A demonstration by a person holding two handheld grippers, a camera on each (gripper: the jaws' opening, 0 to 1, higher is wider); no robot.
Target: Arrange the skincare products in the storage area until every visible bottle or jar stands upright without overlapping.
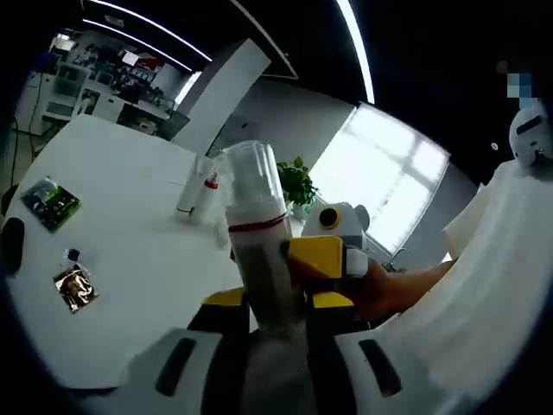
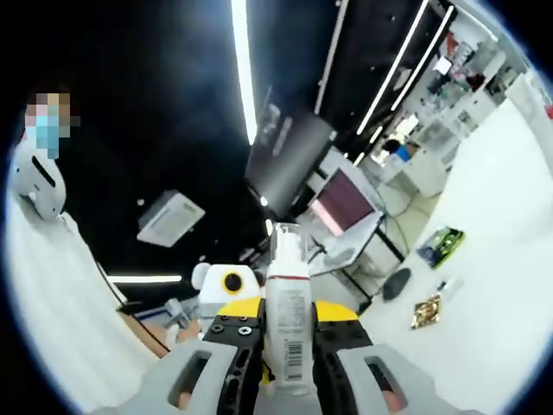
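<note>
Left gripper view: the left gripper (image 1: 275, 324) clamps a clear-capped bottle (image 1: 259, 242) between its jaws, the bottle rising straight ahead over a white table (image 1: 130, 259). The right gripper (image 1: 324, 259) clasps the same bottle from the right.

Right gripper view: the right gripper (image 2: 289, 367) is closed on the bottle (image 2: 288, 320), barcode facing the camera, with the left gripper (image 2: 226, 290) behind.

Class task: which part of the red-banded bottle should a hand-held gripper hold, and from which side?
Hold the bottle on its straight body below the red band, coming side-on with jaws across its width. That section is a plain cylinder; the clear cap above may pull off. The left hand-held gripper and right hand-held gripper look closed there.
</note>
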